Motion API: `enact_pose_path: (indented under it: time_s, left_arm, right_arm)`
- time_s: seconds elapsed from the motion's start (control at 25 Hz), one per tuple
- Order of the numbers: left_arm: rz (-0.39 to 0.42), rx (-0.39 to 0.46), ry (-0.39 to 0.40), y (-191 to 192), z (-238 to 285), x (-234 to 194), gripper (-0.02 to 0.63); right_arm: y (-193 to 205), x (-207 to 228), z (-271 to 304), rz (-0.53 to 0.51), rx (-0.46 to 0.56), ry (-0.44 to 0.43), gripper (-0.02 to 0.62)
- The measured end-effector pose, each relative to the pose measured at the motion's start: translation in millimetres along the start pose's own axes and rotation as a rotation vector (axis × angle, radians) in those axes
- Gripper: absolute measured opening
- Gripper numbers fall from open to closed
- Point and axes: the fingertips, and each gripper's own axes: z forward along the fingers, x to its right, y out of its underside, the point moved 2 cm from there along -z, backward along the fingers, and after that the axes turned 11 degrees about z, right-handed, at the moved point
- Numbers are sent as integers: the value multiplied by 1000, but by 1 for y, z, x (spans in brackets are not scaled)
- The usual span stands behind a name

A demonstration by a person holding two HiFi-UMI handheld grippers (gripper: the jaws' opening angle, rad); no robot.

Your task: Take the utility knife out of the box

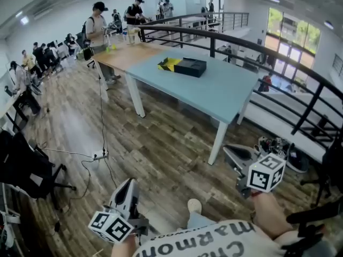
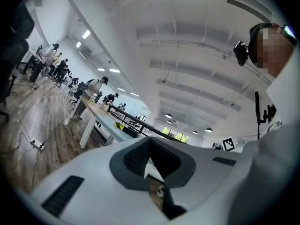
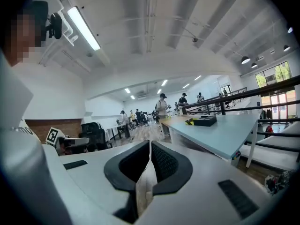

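Risk, reach: the box (image 1: 185, 67) sits far off on the blue desk (image 1: 225, 92), well apart from both grippers. A reach from here would fall short, so I'd judge the person has to walk up first.
Risk, floor: a cable (image 1: 102, 155) trails across the boards on the left, and a careless step toward the desk could snag it.
Risk, grasp: both pairs of fingers are together. Unless they open before they reach the box, they would only shove it along the smooth top.
Knife: not visible from here. It is presumably inside the box, which shows a yellow-and-black part at its left end.
Left gripper (image 1: 127, 186): held low by the body, pointing roughly level toward the desk, with its fingers closed and nothing between them.
Right gripper (image 1: 229, 153): low on the other side and tipped slightly down, with its fingers pressed together — empty.
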Motion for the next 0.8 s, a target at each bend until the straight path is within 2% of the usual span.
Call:
enact_pose_path:
  time_s: [0.24, 0.6, 0.8]
  left_arm:
    - [2, 7, -42, -10, 60, -41, 2]
    - [18, 68, -82, -41, 180, -88, 2]
    - [9, 42, -93, -25, 233, -108, 2]
  right_arm:
    - [-25, 48, 66, -2, -9, -7, 41]
    - [-106, 129, 171, -7, 14, -67, 41]
    - [-105, 163, 222, -47, -40, -76, 41]
